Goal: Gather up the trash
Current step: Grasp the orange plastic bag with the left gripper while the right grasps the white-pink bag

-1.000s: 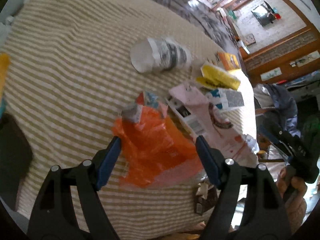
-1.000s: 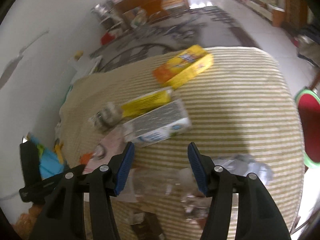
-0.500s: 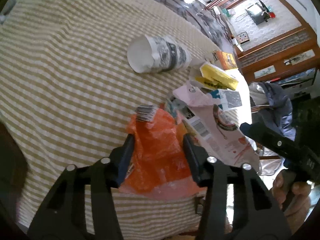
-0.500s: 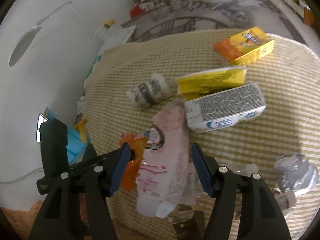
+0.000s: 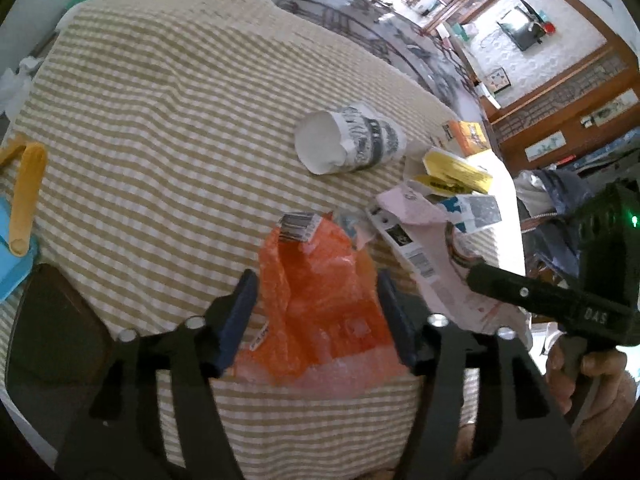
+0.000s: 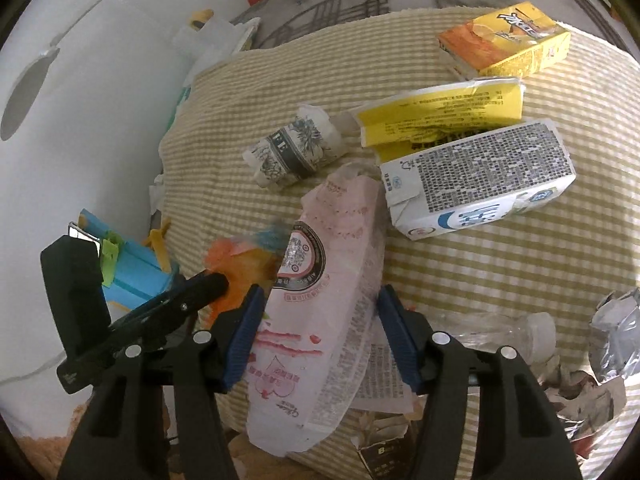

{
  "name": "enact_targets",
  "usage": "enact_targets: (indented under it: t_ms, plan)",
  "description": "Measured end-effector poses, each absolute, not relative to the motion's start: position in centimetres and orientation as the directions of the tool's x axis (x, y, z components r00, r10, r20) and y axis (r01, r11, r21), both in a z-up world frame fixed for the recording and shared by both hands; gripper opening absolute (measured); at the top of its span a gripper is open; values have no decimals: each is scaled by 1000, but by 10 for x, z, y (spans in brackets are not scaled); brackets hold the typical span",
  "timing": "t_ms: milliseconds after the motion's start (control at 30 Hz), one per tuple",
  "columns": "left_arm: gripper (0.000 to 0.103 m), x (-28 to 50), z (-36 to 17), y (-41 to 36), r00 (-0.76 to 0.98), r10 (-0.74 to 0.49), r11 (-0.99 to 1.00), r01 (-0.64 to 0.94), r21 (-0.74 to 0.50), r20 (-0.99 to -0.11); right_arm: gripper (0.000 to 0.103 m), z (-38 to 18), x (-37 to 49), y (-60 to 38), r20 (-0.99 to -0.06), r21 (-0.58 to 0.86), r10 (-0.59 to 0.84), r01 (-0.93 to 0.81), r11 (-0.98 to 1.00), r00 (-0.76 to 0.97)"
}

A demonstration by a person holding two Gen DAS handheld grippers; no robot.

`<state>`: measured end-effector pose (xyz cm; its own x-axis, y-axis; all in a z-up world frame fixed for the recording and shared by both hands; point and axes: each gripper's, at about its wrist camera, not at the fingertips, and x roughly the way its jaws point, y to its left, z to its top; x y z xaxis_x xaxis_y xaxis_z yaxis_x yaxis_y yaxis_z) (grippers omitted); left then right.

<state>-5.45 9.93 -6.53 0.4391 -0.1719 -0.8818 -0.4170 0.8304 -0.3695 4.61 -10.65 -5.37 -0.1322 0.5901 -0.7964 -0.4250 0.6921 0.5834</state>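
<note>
Left gripper (image 5: 316, 316) angles steeply down, jaws opening about a crumpled orange plastic bag (image 5: 320, 304) on the beige striped tablecloth (image 5: 160, 120). Right gripper (image 6: 320, 332) tilts down, jaws closing astride a long pink printed wrapper (image 6: 324, 312), pads not visibly pressing; its long axis runs away from the camera.

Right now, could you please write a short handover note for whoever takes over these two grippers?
Left gripper: jaws opening, orange plastic bag between them, not gripped.
Right gripper: jaws closing around the pink wrapper, not clamped yet.
Still lying on the striped cloth: paper cup, yellow packet, white carton, orange box, crushed clear bottle.
Nothing looks collected yet; all pieces remain.
</note>
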Motion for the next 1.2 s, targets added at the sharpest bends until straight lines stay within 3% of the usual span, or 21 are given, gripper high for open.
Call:
enact_targets:
  t_ms: [200,600,667,767,800,900,933,967,1000,1200]
  plan:
    - [70,-48,-73,86,408,-197,843,-392,-367,-891,51,-54,44,-106,-790,588,600,-428,686,-125]
    - [73,-41,-94,72,336,-257,845,-376,-380,-906,49,-53,45,-108,-790,585,604,-430,688,-109]
    - [63,-42,-98,71,326,-254,848,-377,-372,-911,51,-54,44,-106,-789,588,603,-429,686,-118]
    - [55,-44,-96,74,343,-250,846,-378,-376,-906,58,-56,44,-103,-791,590,596,-437,679,-141]
    - [54,-44,-93,76,355,-240,847,-379,-374,-904,64,-58,44,-102,-793,588,590,-441,678,-150]
    - [52,-46,-84,81,387,-214,848,-382,-367,-897,68,-67,41,-98,-799,588,576,-432,684,-175]
    - [52,-46,-80,83,397,-202,850,-383,-361,-895,67,-68,40,-99,-797,590,577,-429,684,-177]
    - [52,-46,-78,85,402,-197,850,-385,-360,-894,54,-69,39,-98,-796,593,578,-427,683,-181]
    - [52,-47,-75,87,410,-190,849,-388,-359,-892,49,-70,38,-98,-795,595,579,-425,682,-182]
    - [52,-51,-60,98,459,-148,841,-408,-356,-876,40,-46,38,-105,-761,614,638,-448,650,-119]
